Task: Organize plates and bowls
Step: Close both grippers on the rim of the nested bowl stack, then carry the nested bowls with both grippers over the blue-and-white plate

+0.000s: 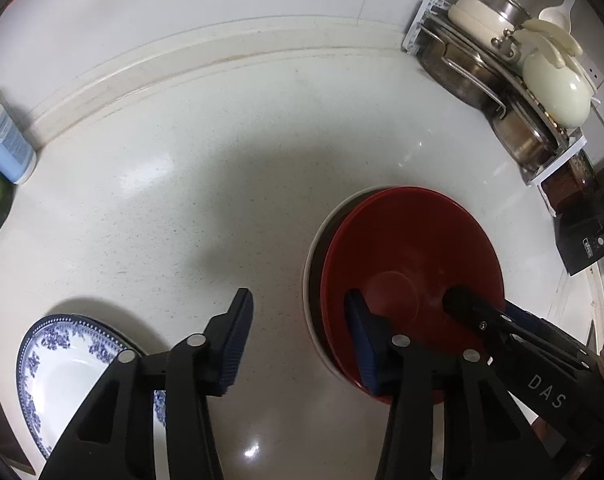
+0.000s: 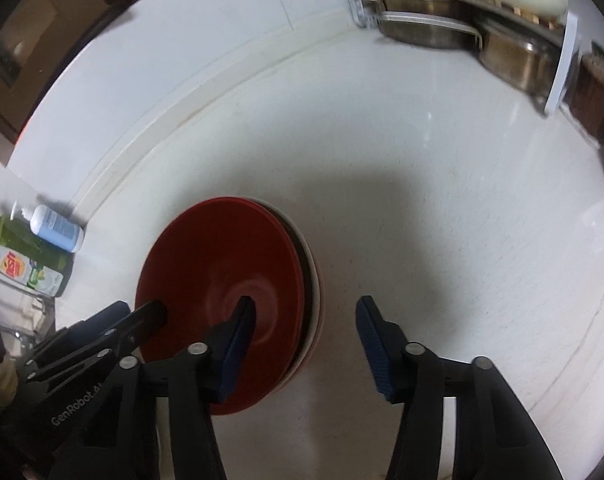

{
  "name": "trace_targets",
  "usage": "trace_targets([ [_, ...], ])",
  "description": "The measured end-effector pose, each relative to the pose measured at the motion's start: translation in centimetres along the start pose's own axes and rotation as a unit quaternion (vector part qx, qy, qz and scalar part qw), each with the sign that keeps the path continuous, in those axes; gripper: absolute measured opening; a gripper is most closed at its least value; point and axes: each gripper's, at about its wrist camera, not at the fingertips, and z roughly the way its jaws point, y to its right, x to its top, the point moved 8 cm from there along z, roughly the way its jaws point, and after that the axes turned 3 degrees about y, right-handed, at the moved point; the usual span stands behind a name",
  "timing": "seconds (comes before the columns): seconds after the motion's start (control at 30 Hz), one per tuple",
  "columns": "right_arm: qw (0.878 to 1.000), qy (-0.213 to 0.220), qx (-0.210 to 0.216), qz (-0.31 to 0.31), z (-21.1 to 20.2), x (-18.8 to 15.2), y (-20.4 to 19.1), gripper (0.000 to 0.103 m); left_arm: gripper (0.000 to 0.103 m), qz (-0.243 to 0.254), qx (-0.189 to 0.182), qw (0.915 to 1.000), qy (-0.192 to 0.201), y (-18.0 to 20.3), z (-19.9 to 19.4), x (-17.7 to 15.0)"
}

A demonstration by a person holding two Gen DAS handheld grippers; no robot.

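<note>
A red plate (image 1: 413, 256) lies on top of a white plate (image 1: 310, 280) on the pale counter. It also shows in the right wrist view (image 2: 218, 264). A blue-and-white patterned plate (image 1: 54, 360) lies at the lower left of the left wrist view, partly hidden by my left gripper's arm. My left gripper (image 1: 298, 332) is open and empty, between the two plate groups, its right finger over the red plate's rim. My right gripper (image 2: 305, 340) is open and empty, its left finger over the red plate. Its tip shows in the left wrist view (image 1: 461, 300).
A rack of steel pots and cream lids (image 1: 513, 64) stands at the back right against the wall. A blue-and-white bottle (image 1: 6, 144) and a green bottle (image 2: 26, 256) stand at the left. A black box (image 1: 589, 236) sits at the right edge.
</note>
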Motion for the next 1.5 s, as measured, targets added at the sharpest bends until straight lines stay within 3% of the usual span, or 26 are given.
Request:
trace_targets([
  [0.13, 1.000, -0.020, 0.007, 0.004, 0.7, -0.2, -0.2, 0.041, 0.035, -0.008, -0.007, 0.9998, -0.017, 0.0, 0.6, 0.0],
  [0.33, 0.999, -0.048, 0.003, 0.014, 1.8, -0.7, 0.1, 0.027, 0.028, -0.021, -0.035, 0.9985, -0.036, 0.2, 1.3, -0.1],
  [0.4, 0.999, -0.051, 0.004, 0.017, 2.1, -0.7, 0.2, 0.027, 0.024, -0.025, -0.049, 0.9973, -0.048, 0.5, 1.6, -0.3],
  [0.83, 0.998, -0.061, 0.007, 0.026, 2.3, -0.7, -0.2, 0.024, 0.023, -0.039, -0.035, 0.9974, -0.049, 0.2, 0.8, -0.4],
  [1.07, 0.998, -0.053, 0.014, 0.011, 0.9, -0.5, -1.6, 0.024, 0.023, -0.060, -0.033, 0.9973, -0.026, -1.2, -1.8, -0.4],
  [1.5, 0.996, -0.025, 0.049, -0.065, -2.7, -1.2, -9.2, 0.024, 0.023, -0.117, -0.012, 0.9926, 0.033, -7.1, -8.3, -1.8],
])
